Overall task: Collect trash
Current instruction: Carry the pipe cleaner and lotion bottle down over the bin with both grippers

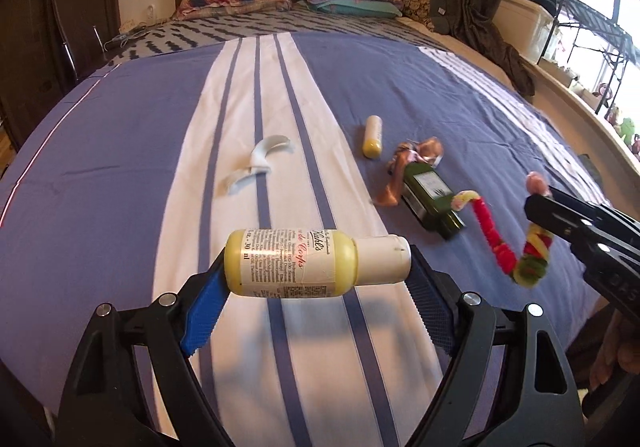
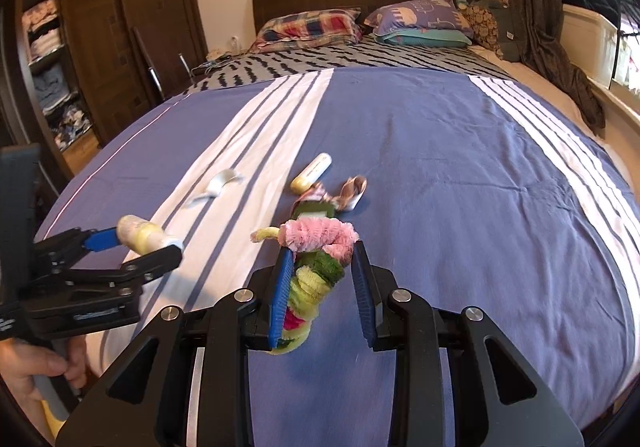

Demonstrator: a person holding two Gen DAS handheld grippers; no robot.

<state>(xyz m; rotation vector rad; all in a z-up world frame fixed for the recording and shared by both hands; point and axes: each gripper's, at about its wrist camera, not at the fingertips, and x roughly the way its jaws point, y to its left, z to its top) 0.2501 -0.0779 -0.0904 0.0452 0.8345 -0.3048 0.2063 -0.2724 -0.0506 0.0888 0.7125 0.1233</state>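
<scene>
The yellow lotion bottle (image 1: 316, 262) sits crosswise, clamped end to end in the wide-set left gripper (image 1: 316, 267), above the bed (image 1: 120, 151). The right gripper (image 2: 322, 287) pinches twisted pipe cleaners (image 2: 316, 259). 3 more items lie mid-bed.

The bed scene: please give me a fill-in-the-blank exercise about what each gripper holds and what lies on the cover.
1. The left gripper holds a small ____ lotion bottle by its two ends.
2. The right gripper is shut on a bundle of fuzzy ____ cleaners.
3. The dark green bottle on the bed cover lies on its ____.
4. The white plastic piece lies on the ____ band of the cover.

Missing words: yellow; pipe; side; white
</scene>
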